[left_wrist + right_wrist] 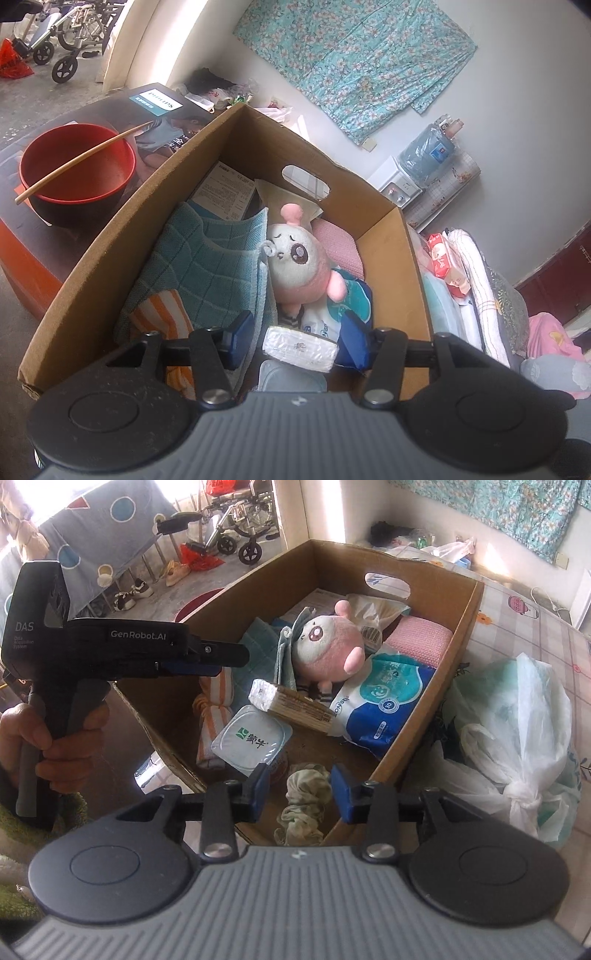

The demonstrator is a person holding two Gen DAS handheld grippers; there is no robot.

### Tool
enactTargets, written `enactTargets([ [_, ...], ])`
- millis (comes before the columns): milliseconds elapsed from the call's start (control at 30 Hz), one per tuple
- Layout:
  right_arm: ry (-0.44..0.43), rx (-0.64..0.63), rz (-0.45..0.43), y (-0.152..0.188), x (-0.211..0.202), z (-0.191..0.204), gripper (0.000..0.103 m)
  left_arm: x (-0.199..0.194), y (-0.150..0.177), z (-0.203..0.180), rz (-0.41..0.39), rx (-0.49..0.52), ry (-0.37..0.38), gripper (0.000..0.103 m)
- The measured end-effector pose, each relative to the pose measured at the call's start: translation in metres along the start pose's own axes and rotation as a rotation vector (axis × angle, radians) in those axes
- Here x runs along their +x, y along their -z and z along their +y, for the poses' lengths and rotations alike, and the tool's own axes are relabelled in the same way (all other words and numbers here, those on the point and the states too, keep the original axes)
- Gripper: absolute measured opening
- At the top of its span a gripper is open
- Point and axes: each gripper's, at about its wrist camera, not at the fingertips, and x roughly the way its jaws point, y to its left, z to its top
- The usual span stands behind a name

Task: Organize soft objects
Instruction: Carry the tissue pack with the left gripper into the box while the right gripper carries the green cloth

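Note:
A cardboard box (388, 254) (465, 627) holds a pink and white plush toy (295, 258) (325, 642), a teal checked towel (207, 266) (266, 638), an orange striped cloth (159, 317) (214, 709), a pink cloth (336, 243) (421, 638), a blue wipes pack (332, 314) (380, 698), a wrapped packet (301, 349) (291, 705), a yogurt cup (251, 740) and a crumpled pale cloth (304, 801). My left gripper (299, 339) (207, 661) is open above the box's near end, empty. My right gripper (301, 790) is open, its fingers either side of the crumpled cloth.
A red and black bowl (77, 170) with a chopstick (81, 162) stands on a printed carton left of the box. Knotted plastic bags (517, 746) lie right of it. Folded bedding and tissue packs (450, 266) sit beside the box. Wheelchairs (236, 524) stand far off.

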Motion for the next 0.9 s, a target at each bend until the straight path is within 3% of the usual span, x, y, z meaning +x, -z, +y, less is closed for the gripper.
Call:
enactTargets([
  [300,-0.004,-0.075,-0.036,-0.031,0.011,-0.002,0.042,-0.013,-0.004,0.006,-0.038,-0.002,-0.007,0.063],
  [633,-0.032,-0.233,0.012,-0.068,0.08,0.029,0.041,-0.021,-0.013,0.023,-0.061,-0.056,-0.041,0.064],
  [767,-0.008,-0.235,0.043,-0.069,0.1,0.023,0.025,-0.022,-0.015,0.026,-0.06,-0.07,-0.044,0.065],
  [900,0.004,-0.195,0.018,-0.064,0.083,0.013,0.02,-0.02,-0.016,0.027,-0.052,-0.065,-0.036,0.065],
])
